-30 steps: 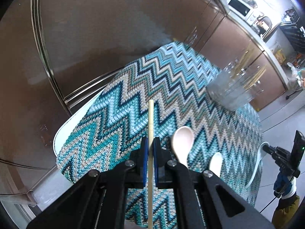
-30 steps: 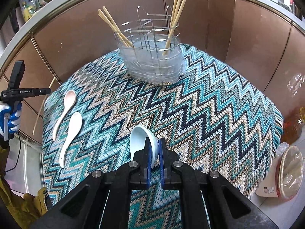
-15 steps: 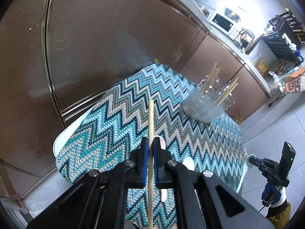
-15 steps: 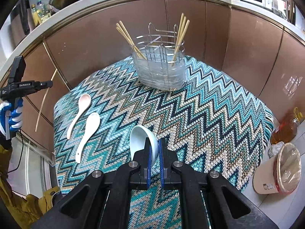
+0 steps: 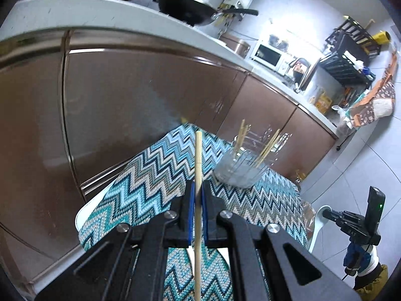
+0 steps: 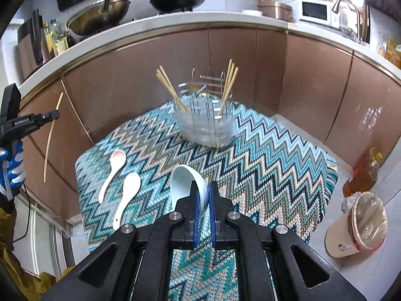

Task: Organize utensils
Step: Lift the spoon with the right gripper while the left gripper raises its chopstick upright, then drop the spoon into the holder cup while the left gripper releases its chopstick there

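— Any writing you can read?
— Only on the left hand-held gripper (image 6: 54,115) as seen from the right wrist: white letters along its black body, something like "GenRobot AI", though the print is small. The labels on the oil bottle (image 6: 363,173) and the bin (image 6: 358,228) on the floor are too blurred to read.

— What does the left one hold?
— Its blue pads are closed tight on a single chopstick (image 5: 198,200). From its own camera the stick runs straight along the fingers, its far end pointing up and away toward the brown cabinet doors (image 5: 125,115). From the right wrist the same chopstick (image 6: 51,135) hangs steeply in the air off the left edge of the surface, upper end at the jaws, lower end pointing down.

— And the right hand-held gripper (image 6: 203,200)?
— Shut as well, pinching the pale blue spoon (image 6: 186,185) by its handle. The bowl of the spoon sticks out forward and a little to the left, hollow side facing the camera, raised above the zigzag cloth (image 6: 263,165).

— Where is the rest?
— Two white spoons (image 6: 119,180) lie side by side on the left part of the cloth, bowls toward the far side, handles toward the near left edge. The wire utensil holder (image 6: 206,118) stands at the far edge, chopsticks leaning out of its left and right ends.
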A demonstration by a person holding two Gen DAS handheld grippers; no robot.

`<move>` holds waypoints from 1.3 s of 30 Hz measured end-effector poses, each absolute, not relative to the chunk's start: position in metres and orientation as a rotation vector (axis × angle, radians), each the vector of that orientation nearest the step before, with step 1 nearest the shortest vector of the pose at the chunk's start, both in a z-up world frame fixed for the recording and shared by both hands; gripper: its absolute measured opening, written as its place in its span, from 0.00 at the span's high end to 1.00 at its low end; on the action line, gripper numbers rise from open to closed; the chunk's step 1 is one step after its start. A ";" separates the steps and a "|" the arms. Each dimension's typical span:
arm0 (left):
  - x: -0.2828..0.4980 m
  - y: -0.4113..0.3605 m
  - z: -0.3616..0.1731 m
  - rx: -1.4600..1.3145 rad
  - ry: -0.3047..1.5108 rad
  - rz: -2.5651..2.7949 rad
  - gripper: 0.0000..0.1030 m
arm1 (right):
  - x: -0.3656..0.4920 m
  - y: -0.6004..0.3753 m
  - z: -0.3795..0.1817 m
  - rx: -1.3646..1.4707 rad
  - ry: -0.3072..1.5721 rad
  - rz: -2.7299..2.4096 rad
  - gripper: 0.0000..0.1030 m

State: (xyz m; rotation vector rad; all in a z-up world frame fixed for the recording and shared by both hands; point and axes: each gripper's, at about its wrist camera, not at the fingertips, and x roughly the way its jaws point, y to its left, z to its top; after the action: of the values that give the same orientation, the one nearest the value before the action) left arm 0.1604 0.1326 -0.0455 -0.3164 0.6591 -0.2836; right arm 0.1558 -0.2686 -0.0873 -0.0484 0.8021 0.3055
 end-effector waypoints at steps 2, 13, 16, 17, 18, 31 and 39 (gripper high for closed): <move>0.161 0.128 -0.041 -0.309 0.643 -0.289 0.96 | 0.156 -0.265 -0.082 -0.047 0.787 0.304 0.93; 0.182 0.094 -0.017 -0.289 0.564 -0.313 0.96 | 0.181 -0.245 -0.057 -0.032 0.703 0.326 0.93; 0.192 0.079 -0.005 -0.286 0.526 -0.328 0.96 | 0.194 -0.243 -0.049 -0.028 0.674 0.321 0.93; 0.197 0.072 0.000 -0.288 0.506 -0.335 0.95 | 0.201 -0.242 -0.044 -0.026 0.655 0.314 0.93; 0.202 0.068 0.003 -0.292 0.492 -0.341 0.96 | 0.205 -0.241 -0.039 -0.028 0.641 0.307 0.93; 0.291 -0.026 0.036 -0.334 0.201 -0.290 0.96 | 0.285 -0.229 -0.005 -0.103 0.379 0.158 0.93; 0.351 -0.071 0.000 -0.295 0.155 -0.189 0.95 | 0.339 -0.222 -0.038 -0.176 0.309 0.065 0.93</move>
State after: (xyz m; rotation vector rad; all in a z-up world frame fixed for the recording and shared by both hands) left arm 0.3509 -0.0705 0.0004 -0.2949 0.1553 -0.1886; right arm 0.3388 -0.2225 -0.0377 -0.1760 0.3088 0.0650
